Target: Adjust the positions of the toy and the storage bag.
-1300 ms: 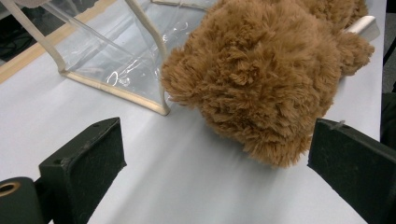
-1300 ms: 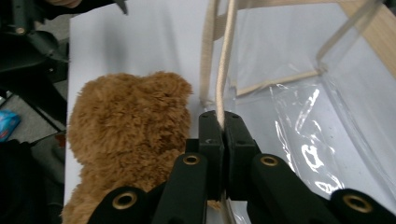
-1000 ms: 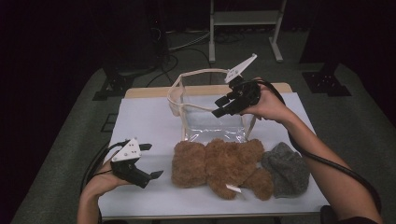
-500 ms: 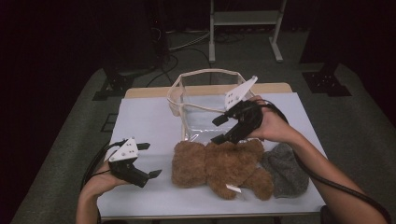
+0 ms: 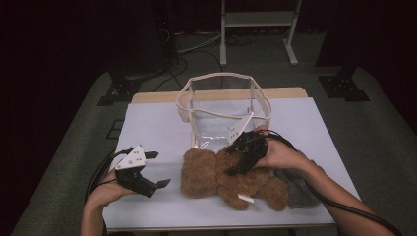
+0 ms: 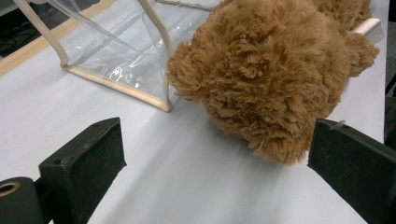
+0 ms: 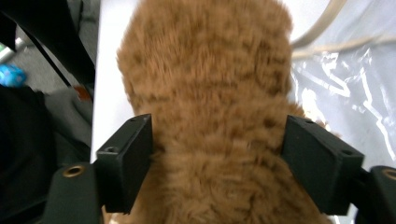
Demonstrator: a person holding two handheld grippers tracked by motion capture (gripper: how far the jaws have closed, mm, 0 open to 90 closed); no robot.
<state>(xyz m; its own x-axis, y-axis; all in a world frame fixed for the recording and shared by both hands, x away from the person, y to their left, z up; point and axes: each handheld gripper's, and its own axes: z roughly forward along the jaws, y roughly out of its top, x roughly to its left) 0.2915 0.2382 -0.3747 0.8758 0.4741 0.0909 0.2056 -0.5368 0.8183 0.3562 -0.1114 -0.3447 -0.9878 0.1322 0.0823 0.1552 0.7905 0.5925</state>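
Right gripper [image 5: 235, 164] down over brown plush bear [image 5: 216, 173]

Fingers just opened wide, bear's body between them; left gripper [image 5: 158, 169] fingers apart, empty; bear's white tag [image 5: 245, 198] unreadable.

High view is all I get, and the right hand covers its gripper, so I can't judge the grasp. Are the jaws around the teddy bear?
Observer: Yes. In the right gripper view the right gripper has one jaw on each side of the teddy bear; the jaws have just been opening.
Operator: And the left one?
Observer: The left gripper is open, bare white table between its jaws.
Operator: Anything near it?
Observer: The bear's fur lies just ahead of one jaw, with the clear bag beyond.
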